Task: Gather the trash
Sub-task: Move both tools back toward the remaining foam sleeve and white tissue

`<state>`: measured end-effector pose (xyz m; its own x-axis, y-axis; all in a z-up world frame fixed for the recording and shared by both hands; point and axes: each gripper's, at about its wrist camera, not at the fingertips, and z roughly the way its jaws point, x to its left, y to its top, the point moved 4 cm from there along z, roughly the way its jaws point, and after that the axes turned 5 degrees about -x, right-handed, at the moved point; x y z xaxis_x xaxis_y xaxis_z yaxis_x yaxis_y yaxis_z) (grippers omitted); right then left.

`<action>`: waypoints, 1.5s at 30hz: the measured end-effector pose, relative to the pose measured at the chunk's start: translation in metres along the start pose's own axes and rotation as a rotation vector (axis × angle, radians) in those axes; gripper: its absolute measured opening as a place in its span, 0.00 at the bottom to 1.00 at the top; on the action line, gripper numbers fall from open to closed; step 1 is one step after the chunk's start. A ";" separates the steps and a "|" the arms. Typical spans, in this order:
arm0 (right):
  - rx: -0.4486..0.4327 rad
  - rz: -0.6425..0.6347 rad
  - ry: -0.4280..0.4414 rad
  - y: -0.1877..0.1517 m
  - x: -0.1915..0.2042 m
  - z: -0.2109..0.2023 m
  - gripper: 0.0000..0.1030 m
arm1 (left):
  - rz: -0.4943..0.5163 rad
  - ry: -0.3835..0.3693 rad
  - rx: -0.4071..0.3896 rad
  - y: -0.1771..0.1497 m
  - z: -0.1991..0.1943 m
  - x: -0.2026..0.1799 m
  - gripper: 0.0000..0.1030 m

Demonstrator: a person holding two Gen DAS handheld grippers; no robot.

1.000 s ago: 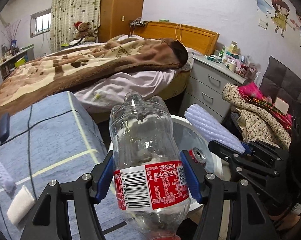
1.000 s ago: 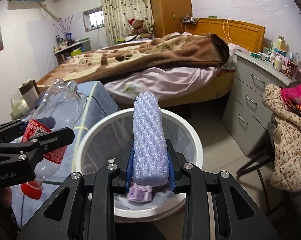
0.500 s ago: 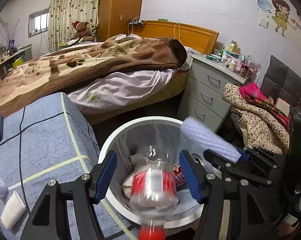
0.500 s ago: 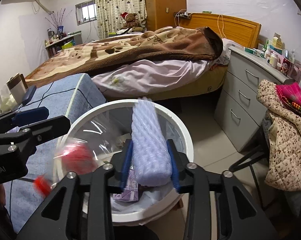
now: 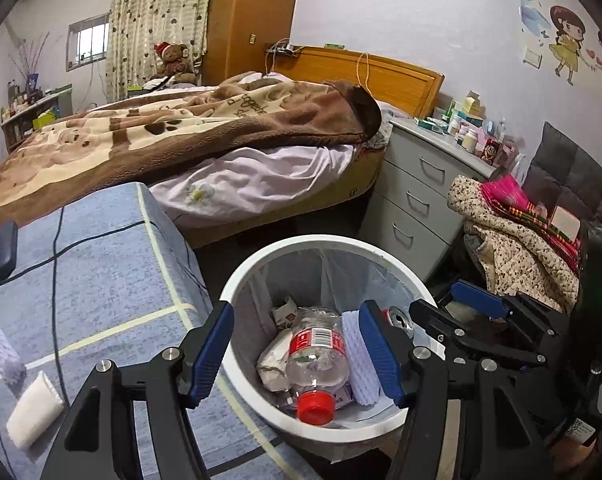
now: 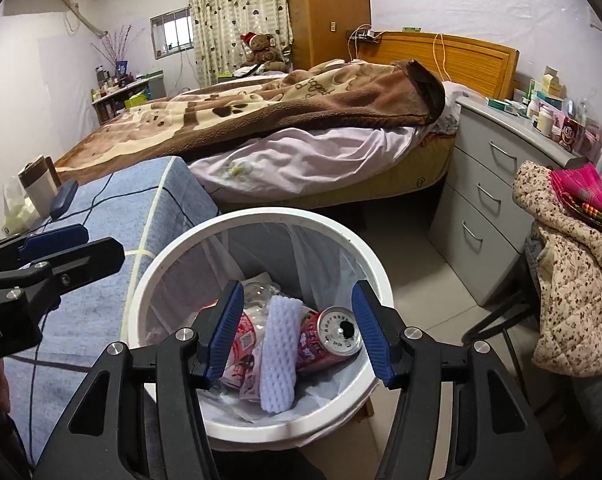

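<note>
White lined trash bin [image 6: 257, 426] holding plastic bottle [image 5: 317, 356], foam fruit sleeve [image 6: 279, 354], soda can [image 6: 333, 338], possibly wrappers, left gripper [image 5: 297, 350] agape, right gripper [image 6: 297, 330] just opened, both empty

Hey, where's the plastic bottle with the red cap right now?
In the left wrist view, the plastic bottle lies inside the white trash bin, cap toward the camera, just left of the purple foam sleeve.
</note>
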<state>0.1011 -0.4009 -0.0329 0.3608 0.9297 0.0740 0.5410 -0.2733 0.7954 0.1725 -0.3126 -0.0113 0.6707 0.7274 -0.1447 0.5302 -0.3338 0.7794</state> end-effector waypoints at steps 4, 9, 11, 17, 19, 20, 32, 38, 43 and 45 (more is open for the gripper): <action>-0.015 -0.005 0.005 0.002 0.006 -0.005 0.56 | -0.006 0.024 -0.028 0.000 -0.016 0.010 0.63; -0.037 -0.011 0.033 0.006 0.019 -0.010 0.56 | -0.033 0.061 -0.055 -0.004 -0.037 0.031 0.63; -0.044 -0.017 0.046 0.006 0.026 -0.011 0.56 | -0.039 0.084 -0.066 -0.005 -0.046 0.040 0.63; -0.064 -0.041 0.088 0.009 0.049 -0.013 0.56 | -0.074 0.123 -0.095 -0.010 -0.070 0.066 0.63; -0.070 -0.048 0.099 0.009 0.056 -0.013 0.57 | -0.084 0.135 -0.104 -0.012 -0.078 0.075 0.63; -0.072 -0.051 0.109 0.010 0.060 -0.013 0.57 | -0.089 0.140 -0.106 -0.012 -0.081 0.079 0.63; -0.056 -0.095 0.218 0.006 0.113 -0.007 0.61 | -0.170 0.245 -0.134 -0.029 -0.121 0.146 0.65; -0.035 -0.116 0.290 0.000 0.140 -0.002 0.61 | -0.208 0.299 -0.130 -0.040 -0.136 0.184 0.65; -0.002 -0.137 0.336 -0.008 0.161 0.005 0.61 | -0.233 0.335 -0.126 -0.047 -0.142 0.211 0.65; 0.005 -0.149 0.359 -0.011 0.170 0.007 0.61 | -0.242 0.348 -0.117 -0.049 -0.141 0.221 0.65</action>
<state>0.1618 -0.2416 -0.0335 -0.0100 0.9863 0.1648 0.5717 -0.1296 0.8102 0.2214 -0.0510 0.0044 0.3094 0.9416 -0.1331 0.5747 -0.0736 0.8151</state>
